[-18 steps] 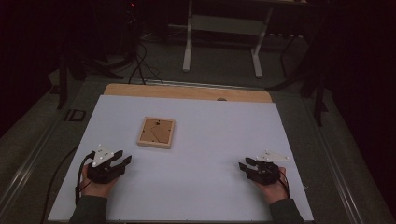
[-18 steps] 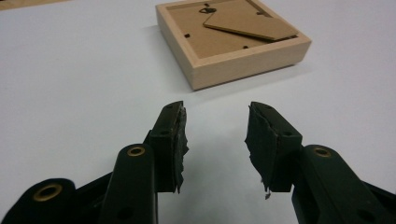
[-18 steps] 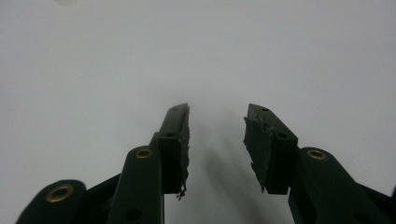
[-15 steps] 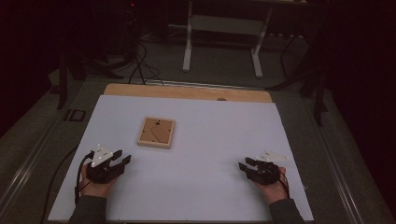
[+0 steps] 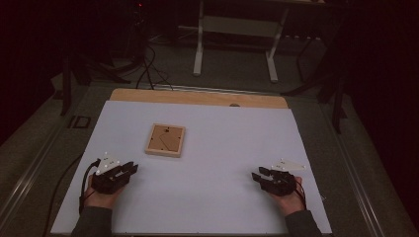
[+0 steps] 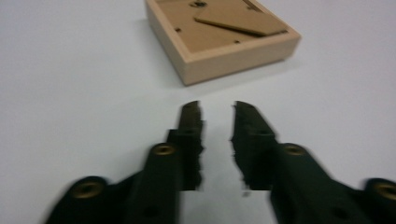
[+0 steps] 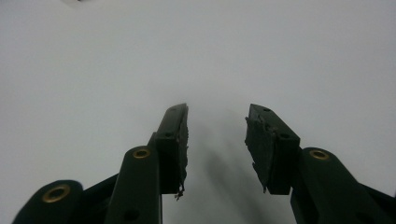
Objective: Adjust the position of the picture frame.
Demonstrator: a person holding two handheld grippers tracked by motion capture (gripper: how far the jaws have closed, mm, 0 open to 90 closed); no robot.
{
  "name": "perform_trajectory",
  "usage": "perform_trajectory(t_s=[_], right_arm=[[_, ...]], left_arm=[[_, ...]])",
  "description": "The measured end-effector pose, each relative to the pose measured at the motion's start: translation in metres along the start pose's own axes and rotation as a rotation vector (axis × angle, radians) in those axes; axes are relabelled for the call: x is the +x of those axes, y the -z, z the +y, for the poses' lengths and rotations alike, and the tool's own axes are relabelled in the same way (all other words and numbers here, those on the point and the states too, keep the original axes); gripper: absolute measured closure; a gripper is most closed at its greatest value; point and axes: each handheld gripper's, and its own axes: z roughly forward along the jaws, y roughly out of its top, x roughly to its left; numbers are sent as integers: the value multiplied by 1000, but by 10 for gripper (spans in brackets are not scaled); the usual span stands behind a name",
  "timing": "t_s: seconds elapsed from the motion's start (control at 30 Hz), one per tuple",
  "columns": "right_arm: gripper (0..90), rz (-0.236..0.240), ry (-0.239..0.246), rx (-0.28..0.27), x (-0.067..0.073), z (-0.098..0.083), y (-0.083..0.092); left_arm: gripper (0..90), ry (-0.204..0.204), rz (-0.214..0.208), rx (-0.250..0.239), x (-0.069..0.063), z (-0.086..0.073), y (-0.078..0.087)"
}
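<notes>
A small shallow wooden tray (image 5: 166, 140) with a thin slat lying inside it rests on the white table sheet (image 5: 222, 143), left of centre. In the left gripper view the wooden tray (image 6: 219, 37) lies just ahead of the jaws. My left gripper (image 5: 132, 169) rests near the front left edge, held by a hand, and its jaws stand a narrow gap apart with nothing between them (image 6: 217, 109). My right gripper (image 5: 257, 176) sits at the front right, pointing left. Its jaws are open over bare sheet (image 7: 217, 112).
A wooden strip (image 5: 197, 97) runs along the table's far edge. Beyond it, on the dark floor, stand a white frame stand (image 5: 237, 29) and loose cables (image 5: 148, 69). A metal rail (image 5: 29, 168) borders the table's left side.
</notes>
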Motion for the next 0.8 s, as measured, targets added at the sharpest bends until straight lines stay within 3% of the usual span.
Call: perform_trajectory(t_s=[0.1,0.2,0.4,0.8], right_arm=[[579,3,-1,1,0,0,0],[579,6,2,0,1,1,0],[578,3,0,-5,0,2,0],[572,2,2,-7,0,3,0]], left_arm=[[899,-8,-21,18,0,2,-1],[900,-38,-21,29,-2,8,-1],[900,-58,-6,52,-5,14,-8],[900,-54,29,18,6,49,-16]])
